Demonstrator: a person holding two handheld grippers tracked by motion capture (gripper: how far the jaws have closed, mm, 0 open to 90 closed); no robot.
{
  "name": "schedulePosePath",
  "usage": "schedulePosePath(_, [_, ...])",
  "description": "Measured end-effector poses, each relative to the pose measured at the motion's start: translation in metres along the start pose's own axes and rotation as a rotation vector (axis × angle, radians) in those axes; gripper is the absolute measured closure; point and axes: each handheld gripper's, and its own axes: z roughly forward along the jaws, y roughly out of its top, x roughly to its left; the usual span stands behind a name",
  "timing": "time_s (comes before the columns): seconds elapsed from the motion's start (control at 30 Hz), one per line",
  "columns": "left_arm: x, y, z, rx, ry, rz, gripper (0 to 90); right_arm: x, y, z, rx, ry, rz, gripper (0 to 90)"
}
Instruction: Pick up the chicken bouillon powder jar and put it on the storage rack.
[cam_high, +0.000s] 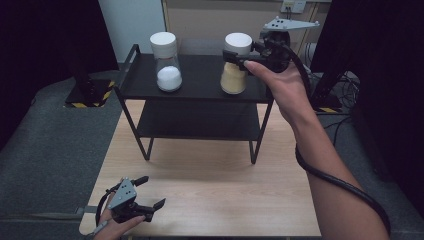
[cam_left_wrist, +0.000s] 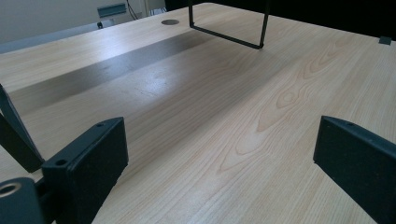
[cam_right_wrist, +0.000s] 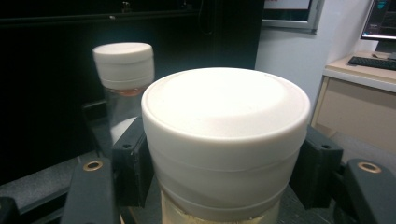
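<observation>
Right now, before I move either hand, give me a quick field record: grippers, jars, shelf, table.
right gripper: jaws on either side of the white cap of the yellow-powder jar, at cap height; looks closed on it
left gripper: open, holding nothing, low over the wooden table near its front left corner
yellow-powder jar: upright, right end of the top shelf
white-powder jar: upright, left part of the top shelf, untouched
black shelf rack: two tiers, stands at the table's far side; lower tier bare
</observation>
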Motion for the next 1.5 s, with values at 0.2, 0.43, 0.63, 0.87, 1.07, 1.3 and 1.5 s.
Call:
schedulePosePath(0.2, [0.001,0.000,0.001,0.001,-0.002,0.002,2.1,-0.004,0.000,0.007,0.017,-0.011,0.002,34.6])
schedulePosePath(0.43, [0.002,0.000,0.000,0.005,-0.006,0.002,2.4,-0.004,0.003,0.009,0.043,-0.015,0.001,34.6])
schedulePosePath(0.63, [0.001,0.001,0.000,0.004,0.001,0.006,2.2,-0.003,0.004,0.009,0.051,-0.024,0.005,34.4])
schedulePosePath(0.87, [-0.001,0.002,-0.002,-0.004,0.009,0.008,2.3,-0.002,0.002,0.008,0.045,-0.029,0.014,34.3])
schedulePosePath(1.07, [-0.002,0.003,-0.004,-0.010,0.018,0.017,2.3,-0.002,0.002,0.009,0.046,-0.032,0.014,34.1])
schedulePosePath(1.3, [-0.003,0.003,-0.006,-0.022,0.028,0.017,2.4,-0.001,0.001,0.007,0.050,-0.038,0.018,18.1])
schedulePosePath(1.5, [-0.003,0.004,-0.006,-0.020,0.027,0.018,2.4,0.003,0.005,0.000,0.070,-0.053,0.012,6.0])
